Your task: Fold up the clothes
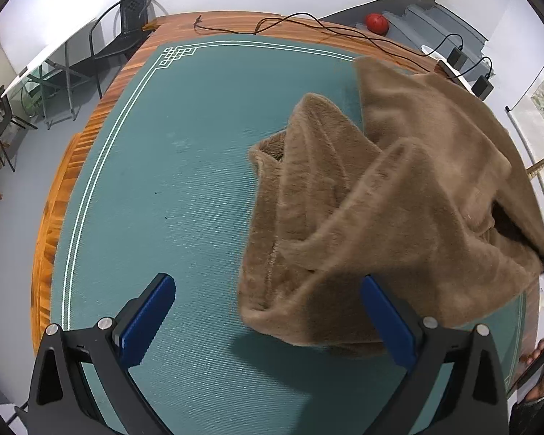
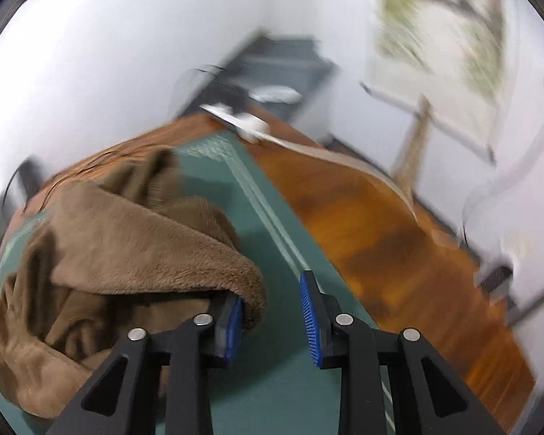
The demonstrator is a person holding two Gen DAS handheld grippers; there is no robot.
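1. We see a brown fleece garment [image 1: 399,195] bunched on the right half of a teal mat [image 1: 170,181], which lies on a wooden table [image 1: 90,137].
2. Our left gripper [image 1: 268,311] hangs above the mat, jaws wide, nothing between them; the garment's near edge overlaps its right finger.
3. Our right gripper [image 2: 272,311] has a narrow gap; the fleece drapes over its left pad only, unclamped.
4. Black cables [image 1: 344,32], a red ball [image 1: 377,23] and a black chair [image 1: 127,25] lie beyond the mat.
5. No legible writing.
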